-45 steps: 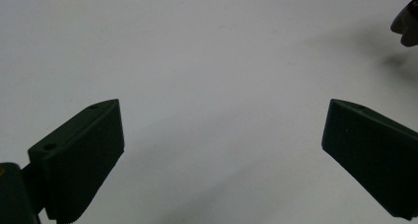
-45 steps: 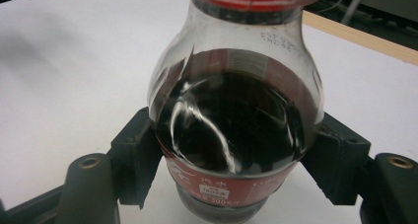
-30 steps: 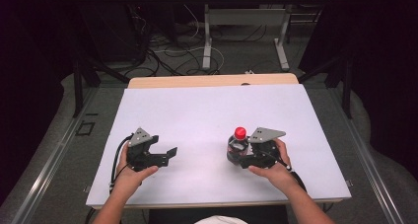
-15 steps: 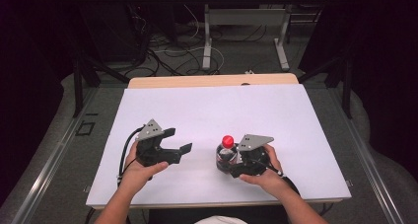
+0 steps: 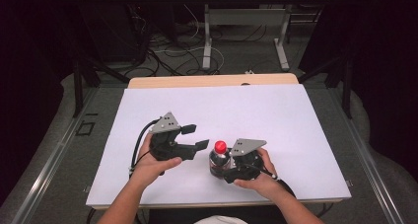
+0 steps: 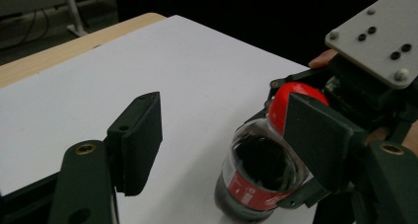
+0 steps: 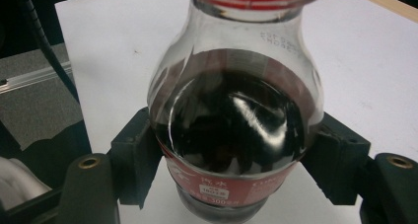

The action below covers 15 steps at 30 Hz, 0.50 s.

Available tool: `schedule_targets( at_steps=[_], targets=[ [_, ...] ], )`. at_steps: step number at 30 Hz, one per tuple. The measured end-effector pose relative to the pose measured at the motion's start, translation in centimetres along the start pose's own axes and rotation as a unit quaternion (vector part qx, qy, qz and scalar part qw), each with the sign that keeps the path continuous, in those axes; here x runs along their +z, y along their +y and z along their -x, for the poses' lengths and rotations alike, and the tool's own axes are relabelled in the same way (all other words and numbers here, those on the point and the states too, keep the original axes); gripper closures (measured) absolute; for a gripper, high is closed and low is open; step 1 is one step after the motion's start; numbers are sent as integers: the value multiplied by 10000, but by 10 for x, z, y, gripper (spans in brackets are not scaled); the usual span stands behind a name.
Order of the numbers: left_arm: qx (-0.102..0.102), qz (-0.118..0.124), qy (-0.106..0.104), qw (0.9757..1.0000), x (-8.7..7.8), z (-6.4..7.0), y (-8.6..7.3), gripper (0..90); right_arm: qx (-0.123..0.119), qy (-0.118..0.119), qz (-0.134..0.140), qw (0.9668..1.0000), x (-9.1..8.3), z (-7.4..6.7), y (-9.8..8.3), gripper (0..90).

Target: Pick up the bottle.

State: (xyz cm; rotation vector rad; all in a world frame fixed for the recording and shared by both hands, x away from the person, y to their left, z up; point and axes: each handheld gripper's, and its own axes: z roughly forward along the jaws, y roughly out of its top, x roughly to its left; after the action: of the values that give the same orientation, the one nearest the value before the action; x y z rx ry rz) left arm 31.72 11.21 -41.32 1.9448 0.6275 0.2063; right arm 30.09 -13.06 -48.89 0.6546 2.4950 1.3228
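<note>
Dark-filled bottle [image 5: 219,160] upright in right gripper [image 5: 230,168], red cap [image 5: 220,146] uppermost

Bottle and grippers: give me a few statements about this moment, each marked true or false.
1. The right gripper is shut on the bottle. True.
2. The bottle's cap is blue. False: it is red.
3. The bottle holds a dark liquid. True.
4. The left gripper grips the cap. False: its fingers stand apart with nothing pressed between them, though they have just been closing; the cap sits beside one finger, not clamped.
5. The bottle lies on its side on the table. False: it stands upright, cap on top.
</note>
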Motion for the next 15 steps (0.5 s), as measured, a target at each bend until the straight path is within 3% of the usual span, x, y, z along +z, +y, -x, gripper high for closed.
schedule_targets(
  at_steps=[9, 11, 12, 15],
  targets=[
    [-27, -135, -145, 9998, 7, 14, 13, 367, -9, 60, 3, 10000, 3, -5, 1, 296],
    [-19, -209, -233, 9995, 8, 15, 15, 375, 1, 85, -12, 10000, 3, -6, 1, 296],
    [-127, -214, -287, 9993, 8, 16, 16, 383, 1, 91, -6, 10000, 4, -6, 1, 297],
    [-53, -248, -504, 9984, 9, 17, 16, 397, -13, 100, 0, 9999, 5, -6, 0, 297]
  ],
)
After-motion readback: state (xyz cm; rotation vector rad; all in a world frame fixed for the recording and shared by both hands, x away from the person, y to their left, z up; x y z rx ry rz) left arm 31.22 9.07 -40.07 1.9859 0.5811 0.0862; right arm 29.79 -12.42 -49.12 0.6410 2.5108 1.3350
